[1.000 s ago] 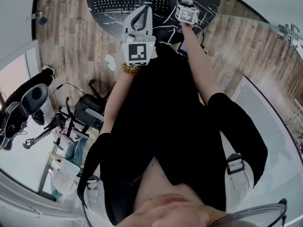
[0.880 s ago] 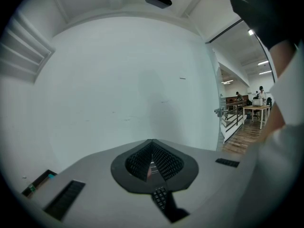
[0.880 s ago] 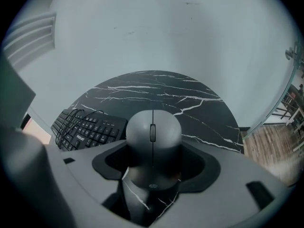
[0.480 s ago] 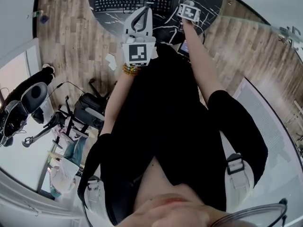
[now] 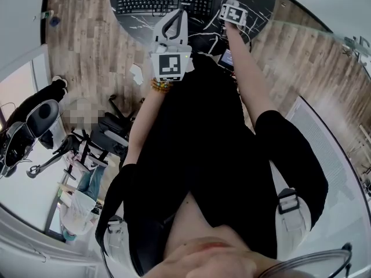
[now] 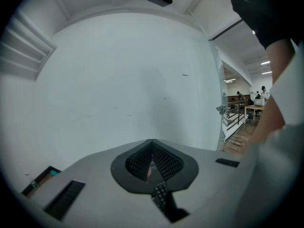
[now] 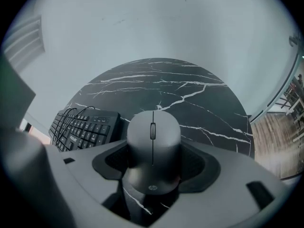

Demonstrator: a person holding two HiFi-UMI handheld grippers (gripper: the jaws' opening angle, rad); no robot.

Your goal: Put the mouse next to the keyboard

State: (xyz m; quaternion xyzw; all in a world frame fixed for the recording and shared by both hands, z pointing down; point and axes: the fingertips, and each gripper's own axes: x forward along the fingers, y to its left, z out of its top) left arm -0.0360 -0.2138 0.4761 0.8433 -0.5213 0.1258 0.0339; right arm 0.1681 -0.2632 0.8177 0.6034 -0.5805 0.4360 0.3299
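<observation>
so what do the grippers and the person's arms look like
The left gripper and right gripper have pale grey bodies with black ribbed pads on the jaws and a cube of black-and-white square markers. The person wears a black short-sleeved top and a beaded bracelet.

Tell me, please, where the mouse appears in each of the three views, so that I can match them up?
Right gripper view: the mouse is at the centre, clamped between the jaws of the right gripper.
Head view: at the top, right of centre, at that gripper's tip and largely hidden behind it.
Left gripper view: not in it; only a white wall shows.
Shared landmark: the keyboard, to the left of the mouse in both the head view and the right gripper view.
</observation>
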